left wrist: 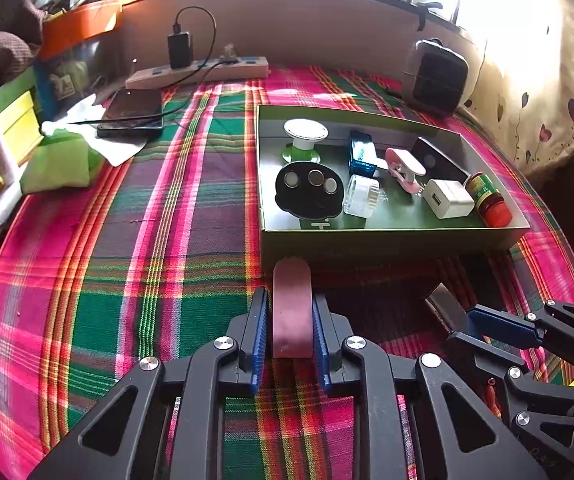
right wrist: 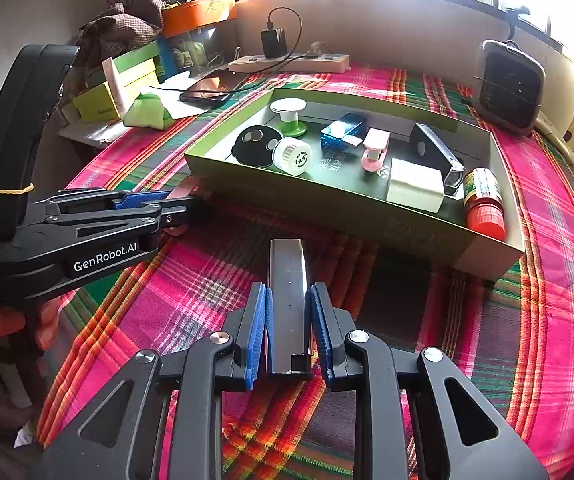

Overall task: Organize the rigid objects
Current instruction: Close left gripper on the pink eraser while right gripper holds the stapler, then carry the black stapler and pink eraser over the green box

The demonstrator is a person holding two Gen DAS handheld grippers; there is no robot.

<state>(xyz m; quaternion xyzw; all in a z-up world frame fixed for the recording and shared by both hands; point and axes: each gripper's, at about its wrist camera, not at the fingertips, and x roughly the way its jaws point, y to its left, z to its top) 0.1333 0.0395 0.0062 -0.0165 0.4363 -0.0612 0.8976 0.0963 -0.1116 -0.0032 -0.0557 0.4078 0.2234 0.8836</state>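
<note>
Pink flat bar [left wrist: 291, 308] sits pinched between the blue pads of the left gripper [left wrist: 290, 320], just short of the green box [left wrist: 387, 236] on the plaid cloth [left wrist: 127, 260]. Beside it, the right gripper [right wrist: 289, 320] has its fingers closed against a dark glossy bar [right wrist: 288, 304], near the box's front wall.

pink piece [left wrist: 291, 308] lower end hidden by pads
</note>
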